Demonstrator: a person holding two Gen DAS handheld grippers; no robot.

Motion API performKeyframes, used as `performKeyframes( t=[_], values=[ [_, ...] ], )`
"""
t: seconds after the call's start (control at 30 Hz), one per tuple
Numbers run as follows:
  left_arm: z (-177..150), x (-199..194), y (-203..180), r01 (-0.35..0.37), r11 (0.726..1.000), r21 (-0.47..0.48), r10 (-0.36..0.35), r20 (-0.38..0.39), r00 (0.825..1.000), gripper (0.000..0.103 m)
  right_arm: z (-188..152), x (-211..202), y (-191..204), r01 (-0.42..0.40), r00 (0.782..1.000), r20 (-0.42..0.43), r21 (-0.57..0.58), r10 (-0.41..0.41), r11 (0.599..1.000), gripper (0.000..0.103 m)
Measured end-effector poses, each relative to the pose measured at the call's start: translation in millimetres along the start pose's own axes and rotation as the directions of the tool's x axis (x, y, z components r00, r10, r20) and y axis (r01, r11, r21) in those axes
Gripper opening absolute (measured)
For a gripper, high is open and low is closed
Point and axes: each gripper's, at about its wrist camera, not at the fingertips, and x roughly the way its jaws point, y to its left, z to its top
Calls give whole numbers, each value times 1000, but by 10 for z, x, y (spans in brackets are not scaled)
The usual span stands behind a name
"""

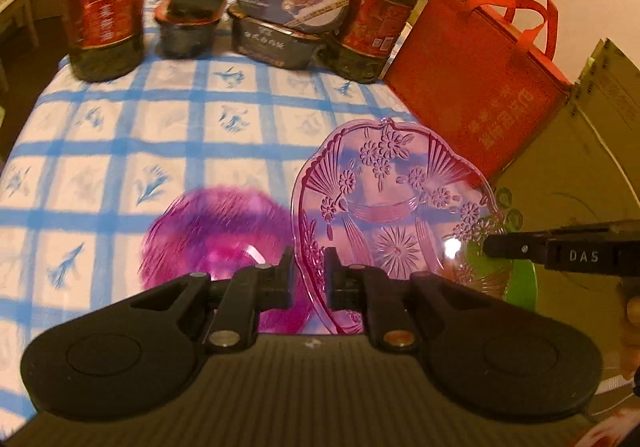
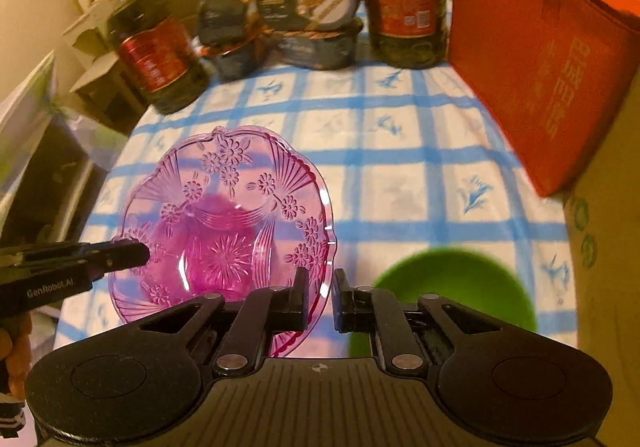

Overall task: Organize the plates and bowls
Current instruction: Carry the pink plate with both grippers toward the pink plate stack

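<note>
both grippers, left gripper [image 1: 309, 271] and right gripper [image 2: 321, 297], are clamped on opposite rims of the pink plate [image 2: 224, 223], carried above the tablecloth [image 2: 400, 167]. lift step; next, likely lower it level onto the magenta dish [image 1: 216, 231] directly beneath.

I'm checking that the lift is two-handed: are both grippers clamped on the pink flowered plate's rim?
Yes: the left gripper pinches one edge of the pink plate and the right gripper the opposite edge.

Warm, dim indoor light, fisheye bending at dark corners, motion-blurred tablecloth [image 1: 160, 115] and bottles, small glare on plate [image 1: 452, 247].
</note>
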Motion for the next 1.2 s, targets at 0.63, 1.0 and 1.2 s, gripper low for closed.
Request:
performKeyframes(
  t=[0.63,1.0,1.2],
  values=[
    [-1438,-678,419,-26,997,-66,26,-3,1000,12,-1613,105,496,-86,996,-21,72,88,994,12],
    [-1728,-792,605,-44,993,-105,45,13,999,12,-1932,113,711,-90,996,-3,70,91,993,12],
    [-1768,-783,652,-48,992,-116,50,10,999,12,-1961,162,744,-92,996,-13,73,93,993,12]
  ],
)
